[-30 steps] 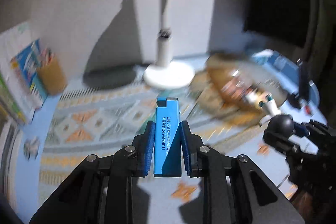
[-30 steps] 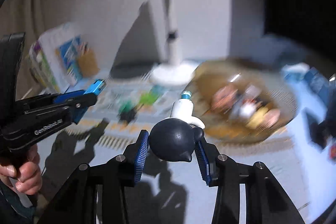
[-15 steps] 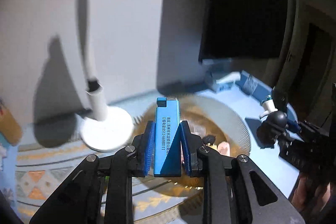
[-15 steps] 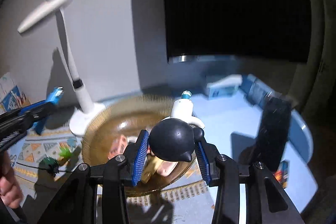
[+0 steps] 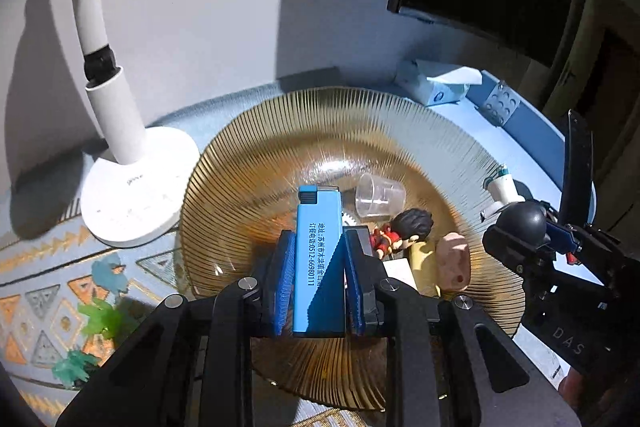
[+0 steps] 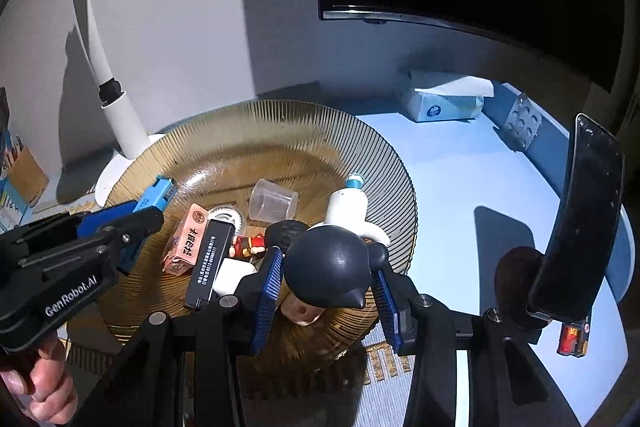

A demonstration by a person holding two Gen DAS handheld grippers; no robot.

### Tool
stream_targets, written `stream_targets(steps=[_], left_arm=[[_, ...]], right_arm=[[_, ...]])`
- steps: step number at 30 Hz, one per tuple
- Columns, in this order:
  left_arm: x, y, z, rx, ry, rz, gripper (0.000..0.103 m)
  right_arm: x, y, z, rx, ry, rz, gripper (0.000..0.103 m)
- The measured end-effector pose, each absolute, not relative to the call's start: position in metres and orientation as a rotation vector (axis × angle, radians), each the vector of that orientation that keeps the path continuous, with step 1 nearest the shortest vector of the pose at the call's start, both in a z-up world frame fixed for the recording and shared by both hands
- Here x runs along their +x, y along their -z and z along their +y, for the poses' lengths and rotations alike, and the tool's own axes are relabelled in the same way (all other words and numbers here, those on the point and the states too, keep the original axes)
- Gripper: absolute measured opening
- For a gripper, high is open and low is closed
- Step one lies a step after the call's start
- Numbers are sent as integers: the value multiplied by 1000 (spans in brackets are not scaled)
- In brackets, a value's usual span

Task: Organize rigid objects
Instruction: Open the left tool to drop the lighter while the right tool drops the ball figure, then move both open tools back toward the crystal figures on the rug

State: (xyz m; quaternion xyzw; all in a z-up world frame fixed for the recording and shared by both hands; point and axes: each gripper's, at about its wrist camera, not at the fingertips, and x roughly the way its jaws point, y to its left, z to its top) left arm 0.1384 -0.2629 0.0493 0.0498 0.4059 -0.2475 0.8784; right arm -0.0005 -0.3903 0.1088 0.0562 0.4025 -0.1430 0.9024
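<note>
the plate [image 5: 248, 163] is wide, amber, see-through, with fine ribs fanning out to its rim, and it is sitting on a pale blue table [image 6: 472, 179] beside a white lamp [image 5: 132, 187] with a round, smooth base. in the plate's hollow a clear plastic cup [image 6: 272, 205] is lying on its side, next to a pink box [image 6: 186, 239], a slim black lighter [image 6: 208, 263] and a small red-clad figurine [image 6: 250, 245].

the left gripper [image 5: 316, 279] is pointing steeply down over the plate, its ridged blue pads clenched on a flat, glossy blue lighter [image 5: 320, 251] that is standing upright between them. the right gripper [image 6: 326, 291] is tilting down at the plate's near edge, grasping a rounded matte black toy [image 6: 328, 267] with a white neck and teal tip. a hand [image 6: 38, 387] is wrapping the left handle.
</note>
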Motion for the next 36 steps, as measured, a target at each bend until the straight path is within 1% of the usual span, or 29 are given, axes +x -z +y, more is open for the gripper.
stream_targets(steps=[2, 3, 4, 5, 6, 7, 9, 11, 12, 13, 14, 15, 17, 19, 24, 27, 32, 36], left_arm=[[140, -49, -262, 100, 525, 862, 21], [141, -49, -261, 92, 537, 880, 27], [142, -51, -259, 82, 548, 892, 39], [142, -55, -253, 65, 558, 891, 39], [139, -64, -243, 42, 567, 873, 39], [136, -75, -231, 25, 570, 848, 39], [129, -94, -210, 5, 563, 799, 46], [116, -118, -179, -18, 541, 729, 55], [110, -127, -165, -38, 531, 701, 66], [104, -135, -149, -63, 524, 669, 73], [93, -146, -127, -89, 513, 624, 75], [85, -153, -114, -94, 500, 598, 75], [69, -165, -88, -86, 454, 553, 75], [56, -173, -61, -84, 409, 526, 75], [35, -169, -11, -70, 355, 532, 75], [33, -149, 3, -34, 344, 576, 75], [47, -92, 10, 10, 356, 706, 75], [77, -47, 22, -88, 437, 848, 75]], right_arm=[[0, -109, -391, 118, 300, 837, 43], [1, -110, -392, 120, 302, 845, 43], [0, -112, -392, 121, 307, 844, 47], [-2, -117, -393, 119, 317, 835, 54], [-7, -126, -393, 115, 328, 806, 58], [-14, -136, -394, 116, 334, 769, 63], [-28, -159, -396, 133, 328, 697, 64], [-39, -179, -396, 150, 325, 654, 64], [-47, -190, -394, 157, 323, 628, 64], [-52, -197, -390, 161, 315, 610, 64], [-57, -204, -385, 166, 305, 595, 65], [-61, -210, -377, 169, 290, 584, 66], [-65, -216, -360, 165, 250, 573, 74], [-68, -221, -336, 150, 206, 565, 79], [-58, -218, -274, 113, 74, 576, 79], [-47, -205, -243, 99, -17, 601, 79], [-23, -161, -205, 110, -116, 720, 79], [-7, -115, -182, 115, -184, 837, 79]])
